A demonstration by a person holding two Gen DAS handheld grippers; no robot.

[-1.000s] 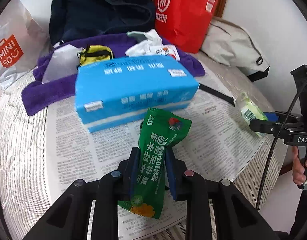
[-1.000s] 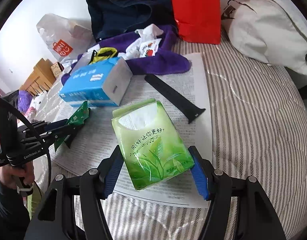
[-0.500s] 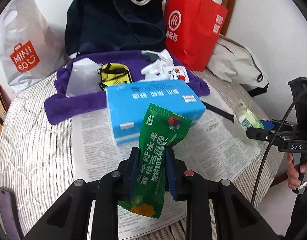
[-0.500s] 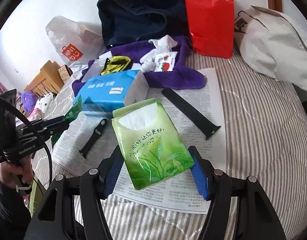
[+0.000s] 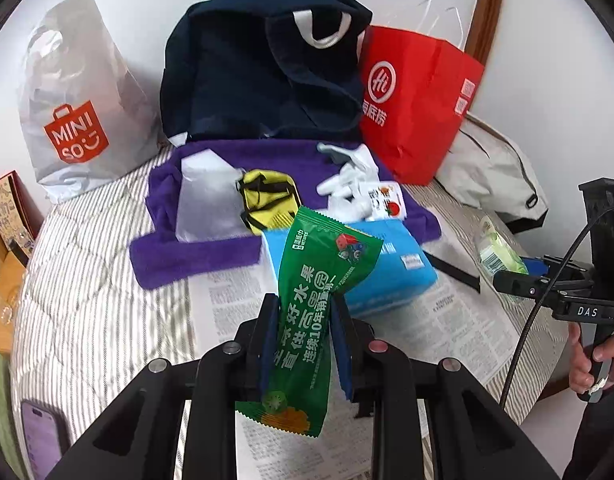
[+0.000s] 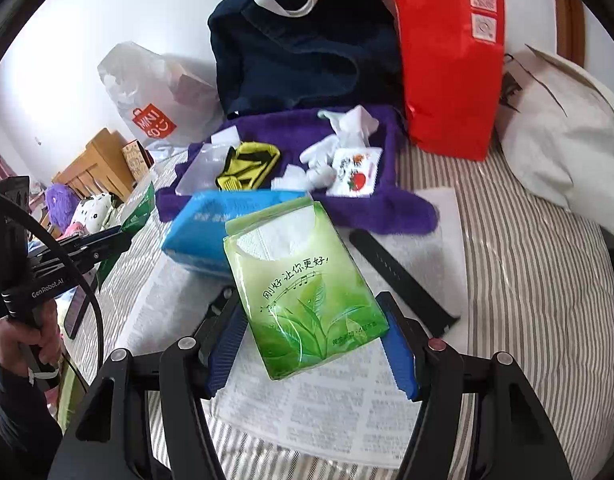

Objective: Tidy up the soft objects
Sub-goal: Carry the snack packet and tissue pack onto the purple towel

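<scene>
Left tool point(image 5: 305, 344) clamped on green snack packet point(image 5: 319, 300), held upright above newspaper point(image 5: 447, 332); right tool point(image 6: 311, 340) clamped on green tissue pack point(image 6: 303, 292) by its two sides, also lifted clear of the paper; neither item set down yet.

Judged roughly midway: yellow pouch point(image 5: 269, 202), white crumpled bits point(image 5: 347, 184) and small strawberry-print packet point(image 6: 355, 174) already gathered on purple towel point(image 5: 195, 252) at head of bed point(image 6: 547, 280); blue tissue pack point(image 5: 391, 276) lying on newspaper just in front of the towel, not yet moved; black strap point(image 6: 403, 280) loose on the paper beside it; both held items left to place, likely on the towel.

Writing noted: snack packet in white Chinese characters, "10" legible among them, fruit pictures at both ends; tissue pack with green leaf print and a line of Chinese script; "MINI SO" in white on orange on white plastic bag point(image 5: 75, 96); "Hi" roundel with Chinese text on red paper bag point(image 5: 415, 100); "DAS" and "GenRobot.AI" on tool handles; navy bag point(image 5: 267, 64) and cream bag point(image 6: 563, 136) unlabelled as seen.
</scene>
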